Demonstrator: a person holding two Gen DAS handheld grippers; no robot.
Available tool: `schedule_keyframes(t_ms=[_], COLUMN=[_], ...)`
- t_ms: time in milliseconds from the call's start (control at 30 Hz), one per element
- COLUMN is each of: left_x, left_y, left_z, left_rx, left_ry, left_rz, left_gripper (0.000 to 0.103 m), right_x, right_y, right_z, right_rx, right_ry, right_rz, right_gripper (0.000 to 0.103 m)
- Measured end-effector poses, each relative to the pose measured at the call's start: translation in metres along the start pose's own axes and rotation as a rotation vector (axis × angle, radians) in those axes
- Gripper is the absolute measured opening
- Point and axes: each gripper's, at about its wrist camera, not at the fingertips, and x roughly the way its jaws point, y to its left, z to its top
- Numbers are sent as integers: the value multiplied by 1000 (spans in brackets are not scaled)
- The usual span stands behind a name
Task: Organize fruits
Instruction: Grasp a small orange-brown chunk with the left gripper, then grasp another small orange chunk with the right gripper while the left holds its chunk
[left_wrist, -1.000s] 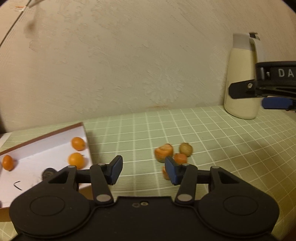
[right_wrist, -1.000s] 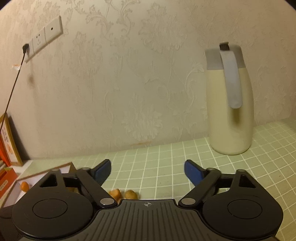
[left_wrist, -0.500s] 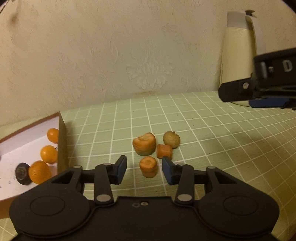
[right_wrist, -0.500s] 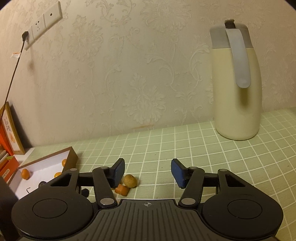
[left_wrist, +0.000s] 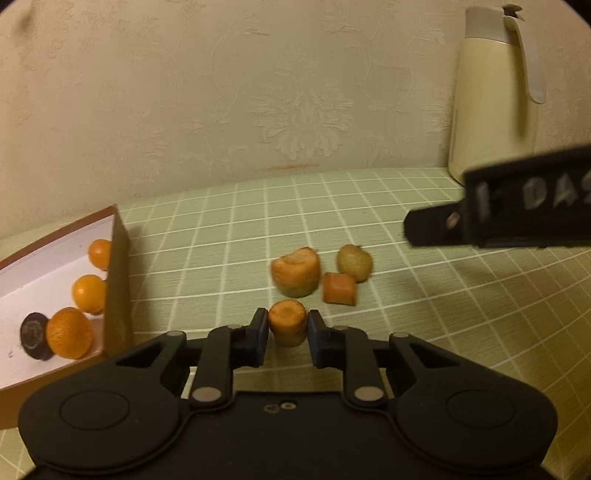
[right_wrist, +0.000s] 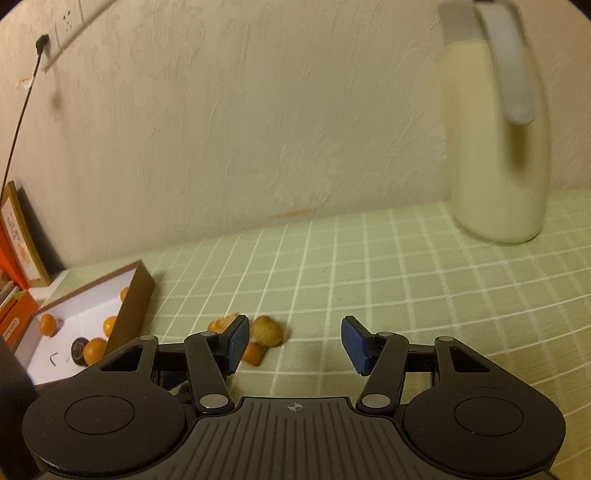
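Left pinches fruit, right spread.
Left wrist: my left hand-held gripper (left_wrist: 287, 334) pinches an orange chunk (left_wrist: 287, 325) on the desk (left_wrist: 424, 332), right of the box (left_wrist: 117, 280). Right wrist: my right hand-held gripper (right_wrist: 291, 343) hangs spread, empty, beside the yellowish fruit (right_wrist: 267, 331).

A: Cloth (left_wrist: 424, 332) ahead of the tool?
B: Pale green, white grid. Wall (left_wrist: 221, 92): cream, embossed floral.
A: Box (left_wrist: 118, 280) at left?
B: Brown walls, white inside, orange fruits (left_wrist: 88, 293).
A: Jug (left_wrist: 495, 99)?
B: Cream, grey top. Right pads (right_wrist: 354, 345) blue.
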Motion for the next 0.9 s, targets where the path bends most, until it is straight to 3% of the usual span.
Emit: schedule_keyframes(t_ms=[133, 400, 733, 767, 800, 900], left_x=[-8, -15, -21, -20, -20, -20], left_y=[7, 17, 29, 30, 31, 34], left_z=[-3, -8, -9, -10, -10, -10], left_rx=[2, 16, -6, -9, -12, -20], left_ry=[-6, -5, -6, -4, -2, 3], left_rz=[10, 19, 40, 42, 43, 46], left_gripper=[12, 12, 12, 12, 12, 12], right_x=[17, 47, 64, 65, 67, 69], right_y=[10, 28, 33, 34, 34, 38], right_z=[-5, -13, -14, -14, -14, -14], right_rx=[-20, -22, -25, -29, -29, -59], right_ry=[36, 103, 109, 108, 111, 113], right_rz=[13, 31, 3, -1, -2, -20], right_gripper=[42, 41, 41, 38, 27, 24])
